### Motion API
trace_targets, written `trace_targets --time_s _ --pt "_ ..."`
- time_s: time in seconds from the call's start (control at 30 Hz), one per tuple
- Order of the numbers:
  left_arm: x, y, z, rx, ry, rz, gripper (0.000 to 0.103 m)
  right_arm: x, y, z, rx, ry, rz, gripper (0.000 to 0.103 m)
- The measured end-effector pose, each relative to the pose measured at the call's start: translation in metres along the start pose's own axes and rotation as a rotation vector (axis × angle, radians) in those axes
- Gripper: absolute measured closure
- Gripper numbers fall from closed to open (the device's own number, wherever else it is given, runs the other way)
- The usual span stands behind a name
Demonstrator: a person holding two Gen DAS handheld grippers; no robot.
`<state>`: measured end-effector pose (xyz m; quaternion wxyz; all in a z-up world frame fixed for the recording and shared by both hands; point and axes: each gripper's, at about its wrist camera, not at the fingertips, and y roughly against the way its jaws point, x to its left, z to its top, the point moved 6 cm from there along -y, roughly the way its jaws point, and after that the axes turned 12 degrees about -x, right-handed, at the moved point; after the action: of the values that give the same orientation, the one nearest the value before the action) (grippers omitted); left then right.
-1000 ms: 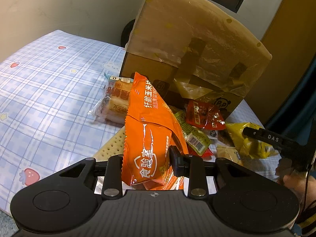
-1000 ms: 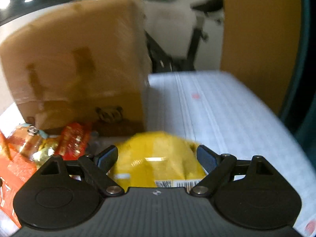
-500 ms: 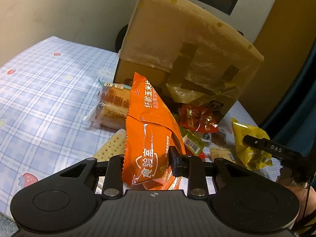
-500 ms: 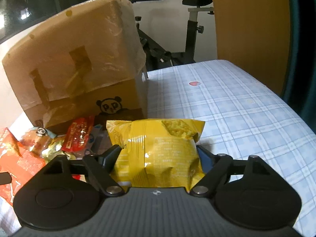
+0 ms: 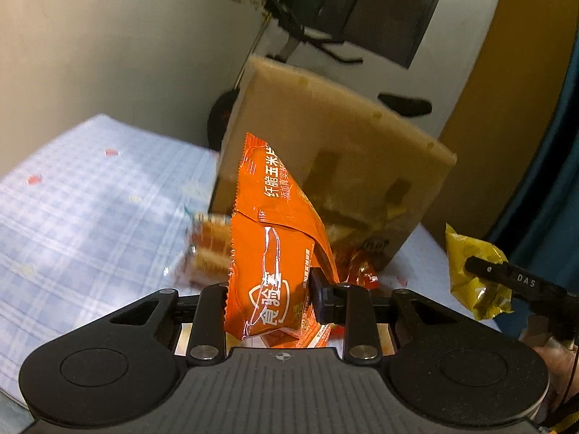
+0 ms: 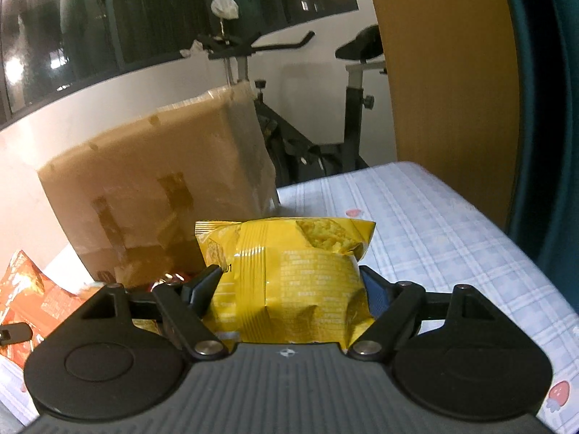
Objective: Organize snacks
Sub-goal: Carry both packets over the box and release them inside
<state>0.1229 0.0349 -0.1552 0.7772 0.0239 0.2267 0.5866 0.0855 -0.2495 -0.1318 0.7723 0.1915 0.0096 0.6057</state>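
My left gripper [image 5: 269, 289] is shut on an orange snack packet [image 5: 275, 238], which stands upright between the pads, lifted off the bed. In the right wrist view my right gripper [image 6: 289, 282] is shut on a puffy yellow snack bag [image 6: 286, 246], its sides pressed in by both pads. That same yellow bag [image 5: 470, 267] shows at the right edge of the left wrist view, level with the orange packet. A taped cardboard box [image 5: 325, 137] stands just behind both packets; its top is not visible. A blurred bread packet [image 5: 210, 253] and a red snack [image 5: 362, 271] lie below by the box.
The blue checked bedsheet [image 6: 434, 224] spreads to the right of the box and on its left side [image 5: 90, 199]. An exercise bike [image 6: 325, 126] stands behind the bed. A wooden panel [image 6: 434, 54] and a dark curtain close off the right.
Both grippers have risen with their packets, and the box and the snack pile sit lower in both views. The right jaws have drawn in a little on the yellow bag.
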Motion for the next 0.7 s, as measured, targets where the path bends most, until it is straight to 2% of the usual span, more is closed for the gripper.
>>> trace_targets --time_s 0.23,0.4,0.6,0.7 --pt "-0.013 0.017 0.045 -0.123 -0.052 -0.007 0.072 0.023 0.011 0.046 -0.103 0.043 0.072 0.022" --pt "-0.032 0.015 0.098 -0.224 -0.080 -0.054 0.072 0.047 0.006 0.092 -0.182 0.083 0.138 0.022" --pt "-0.062 -0.016 0.164 -0.313 -0.128 -0.086 0.072 0.087 -0.023 0.144 -0.251 0.166 0.241 0.022" --pt "-0.073 -0.045 0.189 -0.363 -0.131 -0.042 0.072 0.103 -0.049 0.158 -0.294 0.166 0.260 0.022"
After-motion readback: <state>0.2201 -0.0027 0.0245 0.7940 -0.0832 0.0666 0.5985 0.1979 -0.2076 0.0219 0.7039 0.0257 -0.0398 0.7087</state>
